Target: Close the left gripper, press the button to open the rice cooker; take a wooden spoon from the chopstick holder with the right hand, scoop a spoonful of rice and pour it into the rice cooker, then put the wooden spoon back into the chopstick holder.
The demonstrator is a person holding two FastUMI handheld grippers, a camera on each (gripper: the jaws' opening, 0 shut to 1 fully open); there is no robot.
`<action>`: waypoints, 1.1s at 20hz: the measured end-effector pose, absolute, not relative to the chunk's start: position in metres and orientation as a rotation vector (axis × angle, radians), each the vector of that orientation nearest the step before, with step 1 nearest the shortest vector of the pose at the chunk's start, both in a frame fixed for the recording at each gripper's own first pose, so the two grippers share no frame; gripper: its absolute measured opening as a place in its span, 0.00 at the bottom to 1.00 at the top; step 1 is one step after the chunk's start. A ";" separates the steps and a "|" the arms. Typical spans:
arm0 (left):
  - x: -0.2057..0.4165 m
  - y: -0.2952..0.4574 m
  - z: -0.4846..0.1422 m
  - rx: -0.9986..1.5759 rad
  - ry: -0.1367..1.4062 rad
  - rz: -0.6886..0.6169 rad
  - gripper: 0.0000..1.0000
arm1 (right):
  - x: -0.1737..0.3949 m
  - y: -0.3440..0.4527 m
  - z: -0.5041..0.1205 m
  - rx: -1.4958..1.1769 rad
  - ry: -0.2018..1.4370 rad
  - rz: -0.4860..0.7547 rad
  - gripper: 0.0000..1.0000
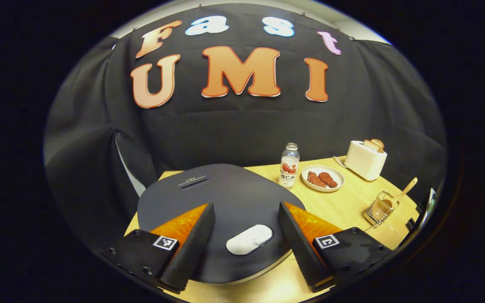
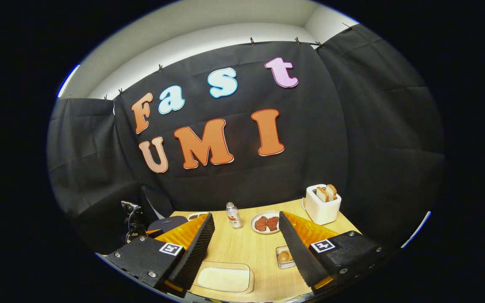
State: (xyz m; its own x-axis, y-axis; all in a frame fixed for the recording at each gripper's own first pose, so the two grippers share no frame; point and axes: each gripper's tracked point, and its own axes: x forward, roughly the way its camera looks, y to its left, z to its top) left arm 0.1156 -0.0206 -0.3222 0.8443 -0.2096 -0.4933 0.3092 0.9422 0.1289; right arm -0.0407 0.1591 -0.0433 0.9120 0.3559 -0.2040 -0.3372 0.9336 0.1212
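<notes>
The rice cooker stands right in front of me with its dark lid down. Its white oval button lies low between the two spread fingers of my left gripper, which is open and hovers just above the lid. To the right, a wire chopstick holder has the wooden spoon leaning out of it. My right gripper is open and holds nothing, high over the table. Below it lie a shallow tray of rice and the chopstick holder, partly behind its right finger. The cooker peeks out at the left.
On the wooden table behind the cooker stand a small bottle, a white plate with two pieces of meat and a white toaster with bread. Black cloth walls the table at the back and sides.
</notes>
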 end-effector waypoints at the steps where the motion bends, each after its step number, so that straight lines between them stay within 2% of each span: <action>1: 0.114 -0.019 -0.326 0.216 0.517 -0.277 1.00 | -0.040 0.162 -0.047 0.080 0.234 0.360 0.95; 3: 0.116 -0.021 -0.327 0.212 0.536 -0.288 0.98 | -0.040 0.164 -0.050 0.075 0.243 0.367 0.95; 6: 0.118 -0.021 -0.324 0.202 0.537 -0.306 1.00 | -0.035 0.168 -0.051 0.082 0.234 0.374 0.95; 9: 0.119 -0.020 -0.322 0.208 0.602 -0.278 1.00 | -0.027 0.165 -0.050 0.059 0.221 0.353 0.95; 10: 0.115 -0.020 -0.319 0.217 0.635 -0.279 0.95 | -0.024 0.163 -0.048 0.045 0.213 0.343 0.95; 11: 0.114 -0.022 -0.313 0.224 0.654 -0.283 0.95 | -0.021 0.160 -0.045 0.035 0.205 0.334 0.95; 12: 0.118 -0.024 -0.299 0.224 0.631 -0.284 1.00 | -0.021 0.159 -0.044 0.033 0.201 0.329 0.95; 13: 0.122 -0.027 -0.276 0.211 0.585 -0.291 0.94 | -0.020 0.158 -0.042 0.037 0.197 0.327 0.95; 14: 0.125 -0.027 -0.247 0.197 0.536 -0.291 0.94 | -0.019 0.157 -0.039 0.042 0.193 0.326 0.95; 15: 0.129 -0.023 -0.219 0.200 0.493 -0.278 1.00 | -0.018 0.158 -0.036 0.046 0.187 0.326 0.95; 16: 0.130 -0.016 -0.193 0.215 0.450 -0.257 0.94 | -0.016 0.157 -0.031 0.048 0.180 0.326 0.95; 17: 0.132 -0.009 -0.164 0.230 0.407 -0.226 0.94 | -0.014 0.156 -0.027 0.048 0.171 0.322 0.95; 18: 0.132 -0.003 -0.136 0.232 0.370 -0.199 1.00 | -0.012 0.156 -0.022 0.043 0.162 0.320 0.95; 20: 0.127 0.007 -0.082 0.208 0.315 -0.165 0.94 | -0.008 0.156 -0.012 0.029 0.139 0.317 0.95; 22: 0.119 0.022 -0.038 0.186 0.270 -0.136 0.97 | -0.006 0.155 -0.002 0.013 0.112 0.311 0.95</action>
